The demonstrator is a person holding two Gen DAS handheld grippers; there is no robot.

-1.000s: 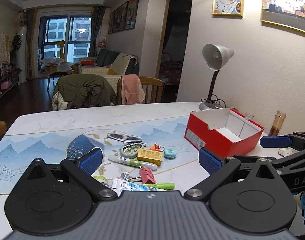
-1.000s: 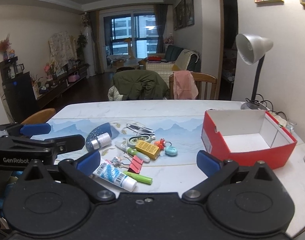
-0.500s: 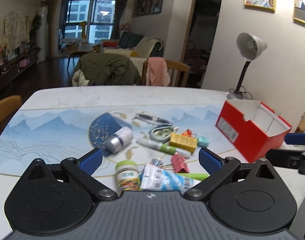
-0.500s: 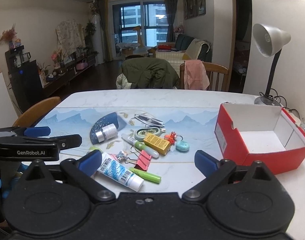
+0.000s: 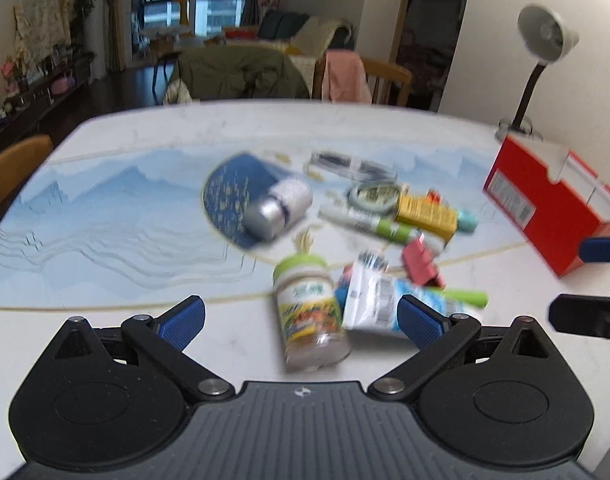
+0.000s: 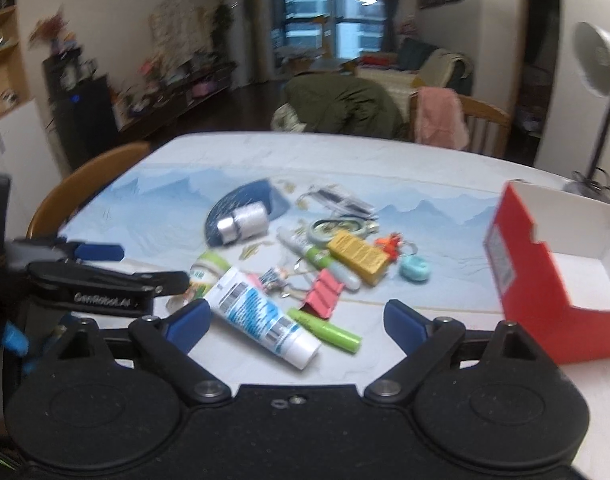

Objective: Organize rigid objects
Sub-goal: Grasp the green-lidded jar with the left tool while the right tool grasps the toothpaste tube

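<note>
A heap of small items lies on the table (image 5: pixel 105 328): a green-lidded jar (image 5: pixel 311 308) on its side, a white tube (image 6: pixel 261 316), a green marker (image 6: pixel 325 330), a pink binder clip (image 6: pixel 323 294), a yellow box (image 6: pixel 359 256), a silver-capped bottle (image 5: pixel 279 210). An open red box (image 6: pixel 545 280) stands to the right. My left gripper (image 5: pixel 301 322) is open above the jar, which shows between its fingers untouched. My right gripper (image 6: pixel 299 322) is open with its jaws closing; the tube's cap end and the marker lie between its fingers, untouched. Each gripper appears in the other's view, left gripper (image 6: pixel 153 266) and right gripper (image 5: pixel 577 284).
A desk lamp (image 5: pixel 545 40) stands at the wall behind the red box. A wooden chair (image 6: pixel 89 184) sits at the table's left edge, and two more chairs with clothes over them stand at the far side. A teal object (image 6: pixel 415 270) and keyring lie by the yellow box.
Both grippers have tipped downward and dropped closer to the heap. The jar has come into sight between the left fingers. The right jaws have narrowed a little.
</note>
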